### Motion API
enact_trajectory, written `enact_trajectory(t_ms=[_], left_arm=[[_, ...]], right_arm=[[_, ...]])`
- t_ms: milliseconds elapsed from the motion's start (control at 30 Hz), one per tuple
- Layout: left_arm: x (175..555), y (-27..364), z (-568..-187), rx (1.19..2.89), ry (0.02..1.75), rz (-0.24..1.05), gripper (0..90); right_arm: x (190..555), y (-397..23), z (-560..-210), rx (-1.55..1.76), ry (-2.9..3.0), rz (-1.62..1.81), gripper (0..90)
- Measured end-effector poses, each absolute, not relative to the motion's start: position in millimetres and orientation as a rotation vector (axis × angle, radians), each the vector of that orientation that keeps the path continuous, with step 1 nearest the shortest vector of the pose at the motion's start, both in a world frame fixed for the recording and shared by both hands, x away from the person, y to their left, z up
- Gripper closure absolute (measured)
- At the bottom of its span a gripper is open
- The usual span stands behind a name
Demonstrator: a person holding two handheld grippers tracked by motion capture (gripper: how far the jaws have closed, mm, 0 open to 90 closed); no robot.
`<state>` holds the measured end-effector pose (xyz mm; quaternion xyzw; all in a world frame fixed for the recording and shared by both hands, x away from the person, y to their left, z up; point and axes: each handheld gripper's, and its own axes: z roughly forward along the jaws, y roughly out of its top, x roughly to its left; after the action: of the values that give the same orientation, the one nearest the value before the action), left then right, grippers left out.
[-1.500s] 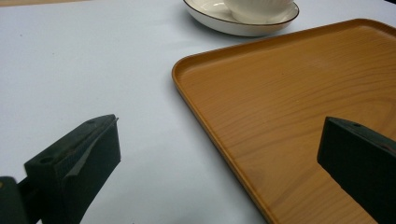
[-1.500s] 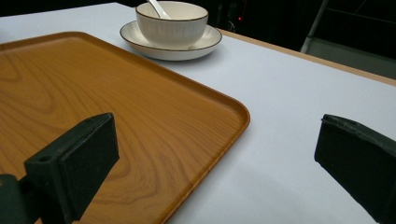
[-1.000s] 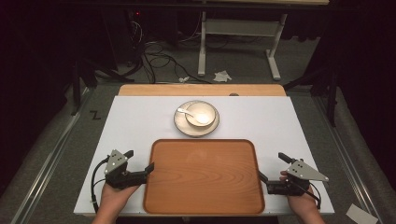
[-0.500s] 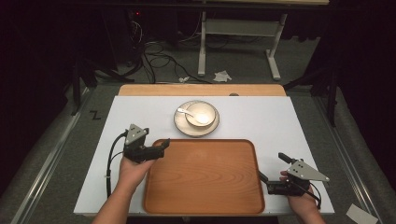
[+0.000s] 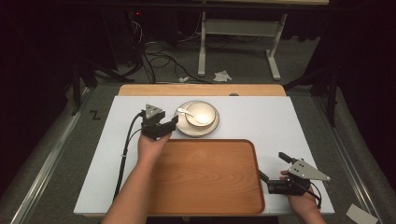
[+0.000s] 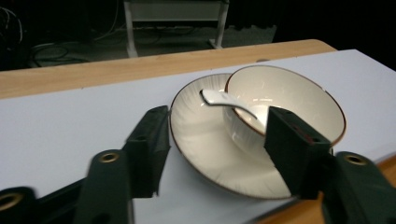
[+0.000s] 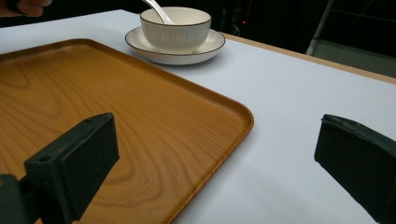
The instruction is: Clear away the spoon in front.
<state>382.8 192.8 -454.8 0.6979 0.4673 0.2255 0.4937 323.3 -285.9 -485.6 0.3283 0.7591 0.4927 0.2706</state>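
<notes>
The left gripper (image 5: 171, 125), jaws wide and empty, has moved from the wooden tray (image 5: 205, 186) up to the white saucer (image 5: 180, 128), likely to grasp it; the right gripper (image 5: 273, 169) rests open, empty.

The white tabletop's (image 5: 261, 119) far-right and left stretches lie bare; the brown wooden tray (image 5: 205, 177) fills the near middle; the cream saucer with bowl (image 5: 198, 119) blocks the far middle.

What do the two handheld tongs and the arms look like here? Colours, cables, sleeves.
Both are black two-jaw tongs with blocky flat pads. Left tongs carry a grey three-cornered plate and trail a black cable along the forearm. Right tongs have the same grey plate and a short black cable loop. Forearms are bare, no sleeves or gloves visible.
</notes>
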Motion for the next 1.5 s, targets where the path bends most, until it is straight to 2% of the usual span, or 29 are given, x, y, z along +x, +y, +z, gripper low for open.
enact_trajectory(t_ms=[333, 867, 967, 1233, 1500], left_arm=[[433, 175, -453, 1.661, 1.244, 0.568, 89.3], [490, 141, -456, 1.630, 1.265, 0.600, 89.9], [500, 134, -454, 1.674, 1.264, 0.633, 90.0], [510, 132, -458, 1.694, 1.296, 0.610, 90.0], [500, 128, -458, 1.771, 1.274, 0.587, 90.0]], right_arm=[[325, -287, -486, 0.891, 2.045, 1.334, 0.8], [326, -288, -488, 0.892, 2.045, 1.360, 0.8], [326, -288, -488, 0.897, 2.047, 1.364, 0.9], [326, -286, -488, 0.886, 2.054, 1.373, 0.9], [326, -286, -488, 0.882, 2.055, 1.366, 0.9]])
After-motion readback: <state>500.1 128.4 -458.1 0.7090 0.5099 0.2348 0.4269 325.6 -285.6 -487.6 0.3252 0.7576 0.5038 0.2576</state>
